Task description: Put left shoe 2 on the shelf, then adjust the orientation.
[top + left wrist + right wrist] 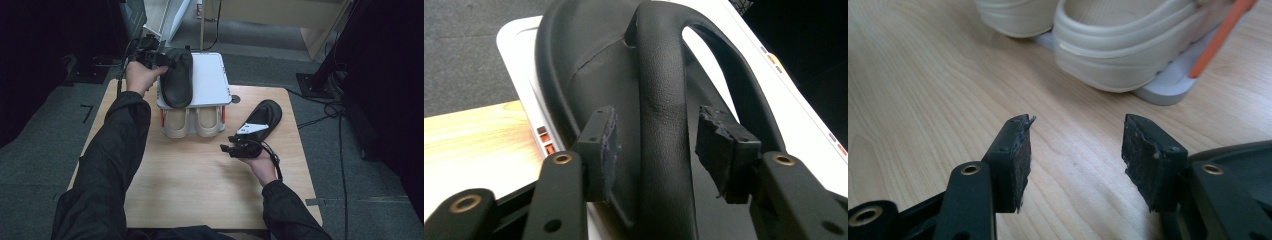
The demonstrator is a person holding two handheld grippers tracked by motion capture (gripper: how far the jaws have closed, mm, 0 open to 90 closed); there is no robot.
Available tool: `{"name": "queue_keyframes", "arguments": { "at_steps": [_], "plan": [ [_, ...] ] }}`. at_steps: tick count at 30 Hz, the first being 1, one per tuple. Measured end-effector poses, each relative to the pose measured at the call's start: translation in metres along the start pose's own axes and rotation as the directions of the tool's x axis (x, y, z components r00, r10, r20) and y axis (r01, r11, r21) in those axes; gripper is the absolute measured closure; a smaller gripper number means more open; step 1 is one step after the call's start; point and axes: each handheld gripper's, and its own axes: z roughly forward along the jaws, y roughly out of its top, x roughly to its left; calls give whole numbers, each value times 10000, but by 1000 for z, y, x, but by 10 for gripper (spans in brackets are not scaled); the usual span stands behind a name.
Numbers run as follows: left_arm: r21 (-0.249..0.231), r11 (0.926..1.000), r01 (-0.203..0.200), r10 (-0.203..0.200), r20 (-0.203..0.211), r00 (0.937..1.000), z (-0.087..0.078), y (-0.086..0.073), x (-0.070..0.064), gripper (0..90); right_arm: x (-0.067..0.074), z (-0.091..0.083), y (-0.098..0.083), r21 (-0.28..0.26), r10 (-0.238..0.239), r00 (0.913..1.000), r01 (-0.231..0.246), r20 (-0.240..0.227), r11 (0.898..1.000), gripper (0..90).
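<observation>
black leather slipper [178,77] lies on top of the white shoe rack [212,75], its strap between the left gripper [156,56]'s jaws, which stand apart and off it; it could slide off the smooth top if nudged as that gripper backs away. the second black slipper [265,116] lies on the worktop [200,175] by the right gripper [237,148], jaws wide and empty; a grab at its rim may just push it along. beige shoes [192,122] sit below; i see no readable writing
</observation>
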Motion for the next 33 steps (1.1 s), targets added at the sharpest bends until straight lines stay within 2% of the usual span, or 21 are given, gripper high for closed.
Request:
{"name": "queue_keyframes", "arguments": {
  "at_steps": [3, 5, 8, 11, 18, 21, 24, 27, 32, 33],
  "plan": [
    [-69, 9996, -266, 267, 43, 9996, -8, -2, 2, 478, -6, -5, 0, -180, 157, 9998, -154, 156, 9997, 454],
    [-153, 9987, -477, 481, 260, 9985, -14, -4, 3, 456, -11, -9, -1, -201, 287, 9993, -282, 229, 9994, 451],
    [-175, 9966, -800, 804, 251, 9964, -22, -10, 4, 447, -18, -12, -3, -127, 385, 9984, -380, 406, 9992, 451],
    [-246, 9962, -830, 838, 319, 9960, -30, -17, 7, 441, -24, -14, -4, -111, 540, 9970, -534, 560, 9985, 451],
    [-502, 9953, -824, 859, 726, 9936, -44, -35, 11, 440, -36, -19, -5, -55, 502, 9937, -499, 998, 9987, 451],
    [-483, 9929, -1091, 1121, 648, 9916, -48, -42, 10, 440, -41, -22, -5, -144, 684, 9913, -672, 1123, 9976, 451],
    [-472, 9917, -1194, 1223, 644, 9904, -51, -48, 11, 439, -47, -26, -5, -235, 757, 9888, -732, 1290, 9970, 451],
    [-540, 9914, -1192, 1227, 688, 9900, -53, -55, 12, 438, -53, -27, -7, -330, 1044, 9852, -1008, 1361, 9944, 462],
    [-567, 9909, -1222, 1262, 740, 9892, -55, -67, 16, 437, -60, -27, -11, -301, 1263, 9817, -1233, 1426, 9919, 488],
    [-653, 9909, -1178, 1224, 710, 9899, -55, -70, 17, 436, -61, -26, -11, -257, 1372, 9809, -1350, 1376, 9905, 523]
  ]
}}
